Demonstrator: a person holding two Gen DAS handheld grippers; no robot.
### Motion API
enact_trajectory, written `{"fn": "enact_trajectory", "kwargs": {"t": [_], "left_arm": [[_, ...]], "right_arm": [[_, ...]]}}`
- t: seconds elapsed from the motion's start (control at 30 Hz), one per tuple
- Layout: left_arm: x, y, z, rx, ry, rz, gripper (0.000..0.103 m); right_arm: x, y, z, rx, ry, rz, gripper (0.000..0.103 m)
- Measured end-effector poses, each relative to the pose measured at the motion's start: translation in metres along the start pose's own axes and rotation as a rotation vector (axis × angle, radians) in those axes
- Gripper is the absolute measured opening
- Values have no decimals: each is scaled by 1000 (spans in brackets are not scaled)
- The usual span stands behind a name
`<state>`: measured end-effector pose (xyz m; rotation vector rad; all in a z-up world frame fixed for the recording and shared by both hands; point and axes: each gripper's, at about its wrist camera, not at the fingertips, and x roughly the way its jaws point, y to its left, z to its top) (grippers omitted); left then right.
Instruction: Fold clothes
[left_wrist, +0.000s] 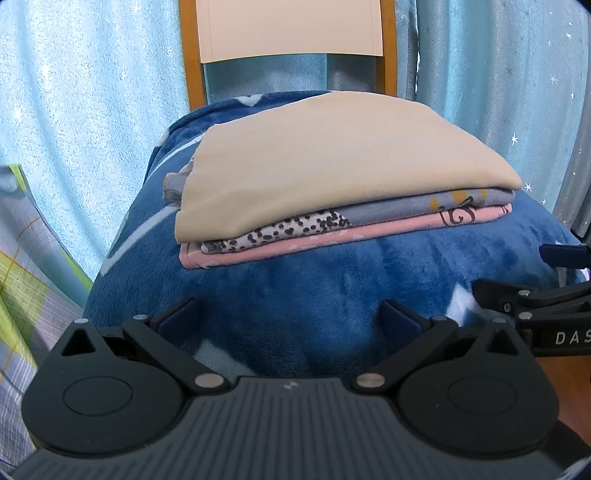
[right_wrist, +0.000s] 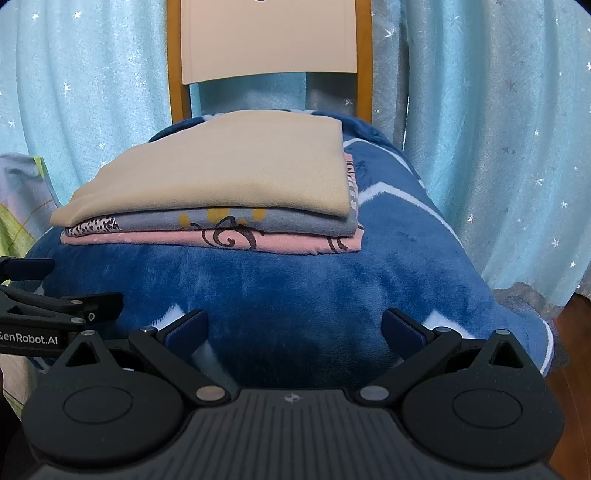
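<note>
Lying ahead of both wide-spread, empty grippers, left (left_wrist: 290, 319) and right (right_wrist: 295, 326), sits the folded cream-topped fabric clothes stack (left_wrist: 332, 166), untouched.

Four folded garments (left_wrist: 332, 166), one blue blanket (left_wrist: 332, 280), one chair (left_wrist: 288, 29), two hand-held grippers (left_wrist: 290, 321).

Stack of folded clothes (left_wrist: 332, 192): beige garment (left_wrist: 332, 162) on top, grey-blue printed piece (right_wrist: 258, 221) beneath, black-spotted piece (left_wrist: 288, 230) alongside it, pink garment (right_wrist: 280, 242) lowest, all lying flat.
</note>
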<state>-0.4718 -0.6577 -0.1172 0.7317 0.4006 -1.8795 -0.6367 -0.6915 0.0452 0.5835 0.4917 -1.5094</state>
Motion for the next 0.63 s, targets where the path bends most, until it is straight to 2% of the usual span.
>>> {"fn": "enact_trajectory", "kwargs": {"t": [0.63], "left_arm": [[1, -1, 1, 3, 2, 2, 103]], "right_arm": [[0, 0, -1, 1, -6, -1, 103]]}}
